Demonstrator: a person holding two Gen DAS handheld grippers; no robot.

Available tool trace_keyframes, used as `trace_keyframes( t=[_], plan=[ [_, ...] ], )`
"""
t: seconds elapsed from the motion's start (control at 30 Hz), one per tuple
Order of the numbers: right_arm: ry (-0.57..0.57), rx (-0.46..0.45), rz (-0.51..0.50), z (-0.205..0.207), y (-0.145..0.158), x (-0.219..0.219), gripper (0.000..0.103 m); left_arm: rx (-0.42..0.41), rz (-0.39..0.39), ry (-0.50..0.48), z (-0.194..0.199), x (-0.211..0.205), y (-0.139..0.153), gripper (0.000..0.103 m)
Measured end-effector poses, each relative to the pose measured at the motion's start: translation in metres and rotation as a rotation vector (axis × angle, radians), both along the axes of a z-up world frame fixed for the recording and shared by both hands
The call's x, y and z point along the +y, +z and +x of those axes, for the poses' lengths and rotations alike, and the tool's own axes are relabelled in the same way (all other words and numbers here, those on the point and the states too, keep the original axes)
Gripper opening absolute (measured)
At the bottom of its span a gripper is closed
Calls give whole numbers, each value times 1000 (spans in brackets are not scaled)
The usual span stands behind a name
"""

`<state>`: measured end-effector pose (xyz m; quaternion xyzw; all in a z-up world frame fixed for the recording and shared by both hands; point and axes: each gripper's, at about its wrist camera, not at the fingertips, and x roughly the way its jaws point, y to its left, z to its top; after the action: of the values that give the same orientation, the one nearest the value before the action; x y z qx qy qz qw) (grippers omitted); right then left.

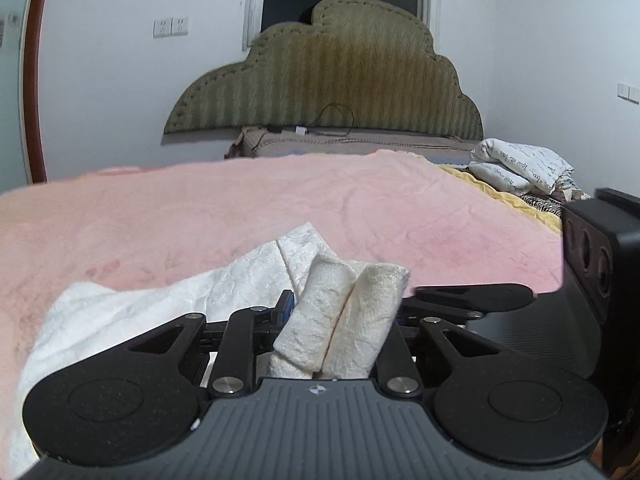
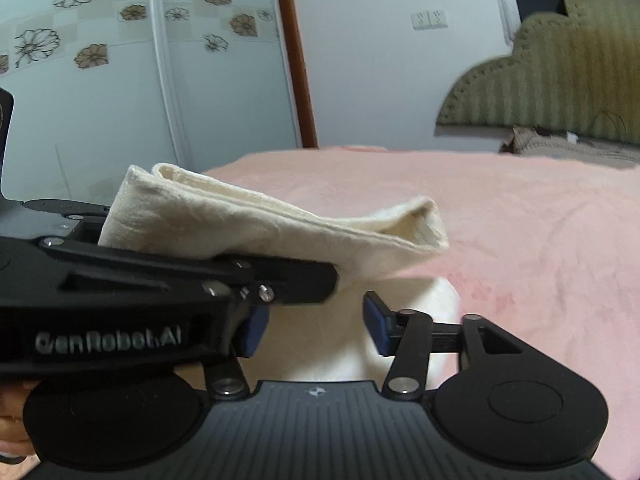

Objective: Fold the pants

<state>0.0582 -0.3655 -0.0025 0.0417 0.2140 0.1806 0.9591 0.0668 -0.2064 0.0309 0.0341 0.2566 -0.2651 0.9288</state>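
Right up against the left wrist lens is the left claw (image 1: pixel 340 320), and it's clamped tight on a bunched-up wad of the pants (image 1: pixel 344 320). Two thick rolls of the cream, textured fabric stick up between the fingers, with almost no gap left. More of the pants trails off to the left and lies flat on the pink blanket (image 1: pixel 200 216) covering the bed.

From the right wrist view, the right claw (image 2: pixel 316 324) is spread wide, blue pads (image 2: pixel 378 330) well apart, and nothing is pinched between them. Cream cloth sits below the gap, but the pads aren't touching it as far as I can see. The left claw (image 2: pixel 296 280) crosses in front from the left side, its body printed GenRobot.AI, and the folded bundle of pants (image 2: pixel 272 220) it holds hangs up above the blanket (image 2: pixel 520 240), layers stacked, with an open end pointing right.

Background stuff: an olive green scalloped headboard (image 1: pixel 328 80) at the far end of the bed, a cable (image 1: pixel 336 120) lying along its base, and a folded white cloth with writing on it (image 1: pixel 524 168) off to the right edge of the bed. Wall sockets (image 1: pixel 171 27) are on the white wall to the left of the headboard. The right view also shows flower-patterned panels (image 2: pixel 80 40) on the wall.
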Motion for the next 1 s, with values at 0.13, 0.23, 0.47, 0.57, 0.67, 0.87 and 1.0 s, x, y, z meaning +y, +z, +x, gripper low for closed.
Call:
trace_keyframes(
  t=[0.13,0.23,0.47,0.57,0.67,0.87,1.0],
  plan=[
    [-154,81,54,-2,-2,-25,63,58,-38,-8,7,9,-8,19],
    [-291,108,206,-11,-3,-53,65,35,-21,-9,6,6,-10,19],
    [-390,25,430,-37,4,-82,66,-9,37,6,4,-13,-20,19],
    [-338,53,440,-31,3,-78,68,-26,98,-3,3,-24,-28,21],
    [-238,115,493,-16,-2,-74,70,-68,134,-18,-5,-27,-35,26],
    [-93,240,644,19,-20,-77,71,-117,197,-90,-15,-35,-42,39],
    [-121,295,635,32,-30,-76,71,-199,277,-183,-38,-39,-43,62]
  ],
)
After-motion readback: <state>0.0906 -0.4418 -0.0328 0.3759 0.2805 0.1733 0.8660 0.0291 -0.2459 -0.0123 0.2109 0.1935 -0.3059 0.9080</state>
